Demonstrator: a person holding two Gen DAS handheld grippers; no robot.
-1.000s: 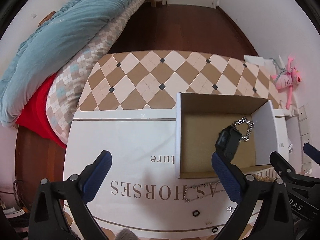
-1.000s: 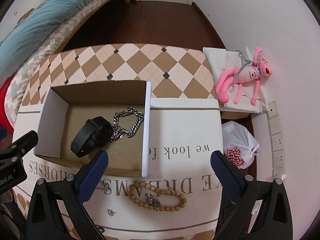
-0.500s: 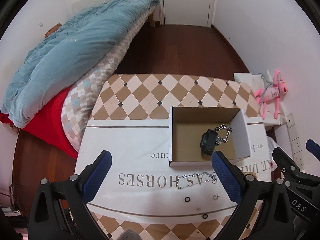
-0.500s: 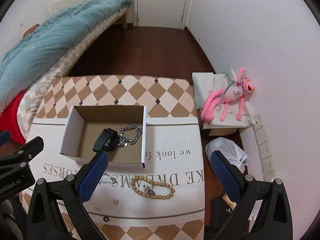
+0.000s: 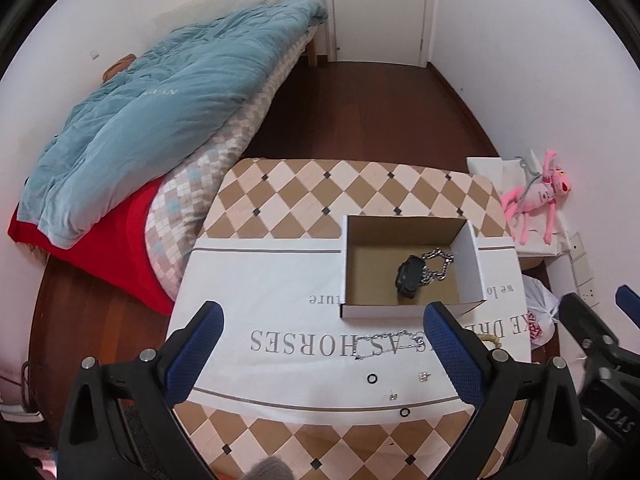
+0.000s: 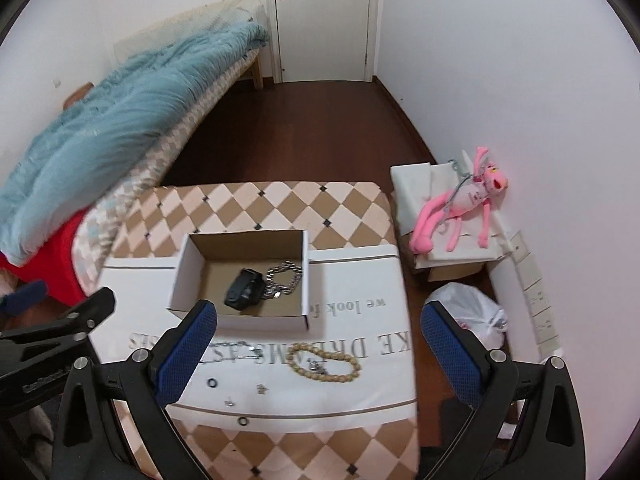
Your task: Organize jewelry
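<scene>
Jewelry partly sorted. Box (image 6: 188, 264), open cardboard, sits on a white printed sheet (image 6: 360, 280) over the checkered table (image 6: 280, 204). Inside the box, toward its right end: a black band (image 6: 244, 290) and a silver chain bracelet (image 6: 285, 276), touching each other. These two count as done.

Left outside, all on the sheet near the box's front wall:
- thin silver chain (image 5: 386, 345), stretched along the printed lettering, just near of the box
- beaded bracelet (image 6: 325, 361), tan beads with a small metal charm on it, right of the thin chain
- black ring (image 6: 212, 382), near-left of the beads
- second black ring (image 6: 242, 421), at the sheet's near edge
- two or three tiny metal pieces (image 6: 261, 389) between the rings; too small to tell earrings from studs

Judgement: roughly a third of the way through; two items boxed, five or more loose. The small bits look like the fiddly ones for wide pads.

Left gripper (image 5: 320, 354) held above the near-left of the sheet, jaws apart, nothing between them. Right gripper (image 6: 318, 354) above the near edge too, jaws wide apart, empty; the beaded bracelet lies in line between its fingers but below them, not touched. Each gripper shows at the edge of the other's view.

Around: bed with blue quilt (image 5: 152, 120) to the left, pink plush toy (image 6: 460, 208) on boxes to the right, white plastic bag (image 6: 468, 312) on the floor, door at far wall.
</scene>
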